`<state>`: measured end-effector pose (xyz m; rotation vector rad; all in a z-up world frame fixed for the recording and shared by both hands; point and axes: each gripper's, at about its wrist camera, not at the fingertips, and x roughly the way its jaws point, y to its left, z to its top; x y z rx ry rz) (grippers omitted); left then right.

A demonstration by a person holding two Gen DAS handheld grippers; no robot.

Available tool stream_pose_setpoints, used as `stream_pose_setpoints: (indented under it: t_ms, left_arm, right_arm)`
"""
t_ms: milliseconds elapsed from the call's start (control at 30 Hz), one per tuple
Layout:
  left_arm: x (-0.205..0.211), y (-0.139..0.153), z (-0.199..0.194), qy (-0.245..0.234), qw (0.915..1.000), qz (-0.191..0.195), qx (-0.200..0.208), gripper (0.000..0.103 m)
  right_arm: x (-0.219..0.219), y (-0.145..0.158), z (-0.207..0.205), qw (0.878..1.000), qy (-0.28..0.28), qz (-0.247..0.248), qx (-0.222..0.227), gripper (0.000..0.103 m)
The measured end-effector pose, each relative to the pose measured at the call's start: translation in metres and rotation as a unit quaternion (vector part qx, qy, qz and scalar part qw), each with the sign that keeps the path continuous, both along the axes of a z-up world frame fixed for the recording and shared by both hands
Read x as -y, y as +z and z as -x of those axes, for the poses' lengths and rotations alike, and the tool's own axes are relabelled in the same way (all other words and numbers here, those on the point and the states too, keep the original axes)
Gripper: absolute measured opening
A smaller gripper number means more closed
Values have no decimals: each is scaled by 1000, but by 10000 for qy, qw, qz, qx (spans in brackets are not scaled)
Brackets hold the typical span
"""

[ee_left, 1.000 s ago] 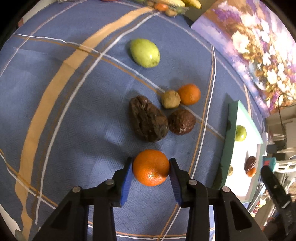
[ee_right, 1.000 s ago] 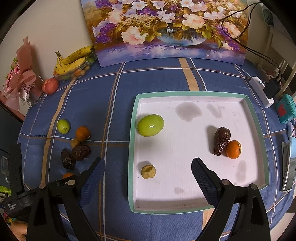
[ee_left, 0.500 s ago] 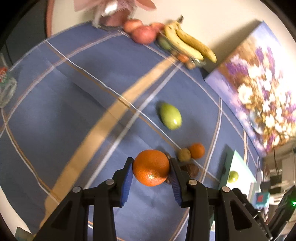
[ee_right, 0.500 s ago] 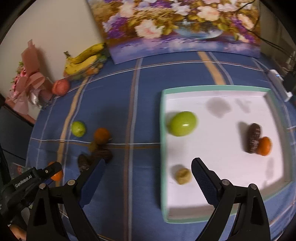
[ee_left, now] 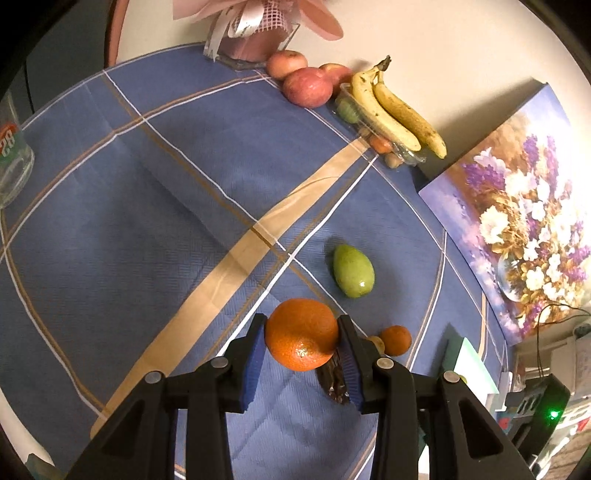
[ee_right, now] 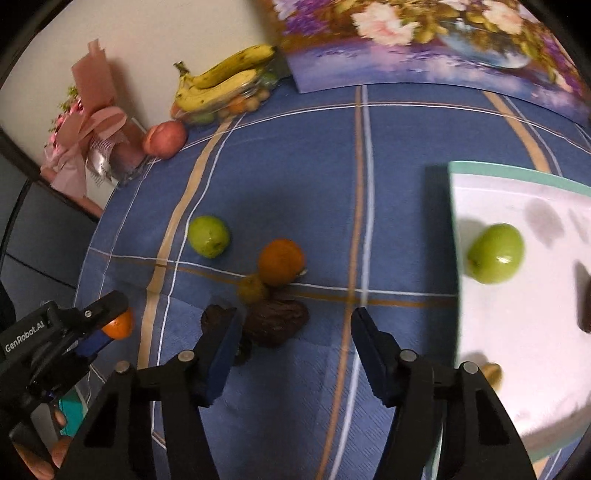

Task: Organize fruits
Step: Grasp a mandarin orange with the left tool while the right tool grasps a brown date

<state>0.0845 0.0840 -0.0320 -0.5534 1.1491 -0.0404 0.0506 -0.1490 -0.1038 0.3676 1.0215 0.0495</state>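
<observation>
My left gripper [ee_left: 302, 360] is shut on a large orange [ee_left: 302, 334] and holds it above the blue cloth; it also shows at the left of the right wrist view [ee_right: 110, 332]. Below it lie a green fruit [ee_left: 353, 271], a small orange [ee_left: 396, 340] and a dark wrinkled fruit [ee_left: 334, 380]. My right gripper [ee_right: 293, 347] is open and empty, just in front of two dark fruits [ee_right: 277, 321], a small yellowish fruit [ee_right: 252, 288], an orange [ee_right: 281, 262] and a green fruit [ee_right: 208, 236]. The white tray [ee_right: 454, 206] at the right holds a green fruit [ee_right: 496, 253].
Bananas [ee_left: 397, 109] on a clear box, red apples [ee_left: 306, 86] and a pink gift bouquet [ee_left: 255, 33] stand along the wall. A flower painting [ee_left: 517, 221] leans at the right. A glass [ee_left: 11, 162] stands at the cloth's left edge.
My left gripper has lifted the large orange off the cloth and tilted up toward the wall. My right gripper has swung left from over the tray to the loose fruits.
</observation>
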Motion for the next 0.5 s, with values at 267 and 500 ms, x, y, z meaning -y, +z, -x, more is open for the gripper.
stream_pose_setpoints:
  t_ms: [267, 500]
  left_arm:
    - [3, -7, -9, 6, 10000, 28, -53, 40]
    - [6, -12, -14, -3, 9999, 65, -97, 40]
  right_arm:
    - [-12, -20, -15, 9994, 271, 103, -200, 62]
    - [-10, -25, -16, 9993, 330, 52, -177, 52]
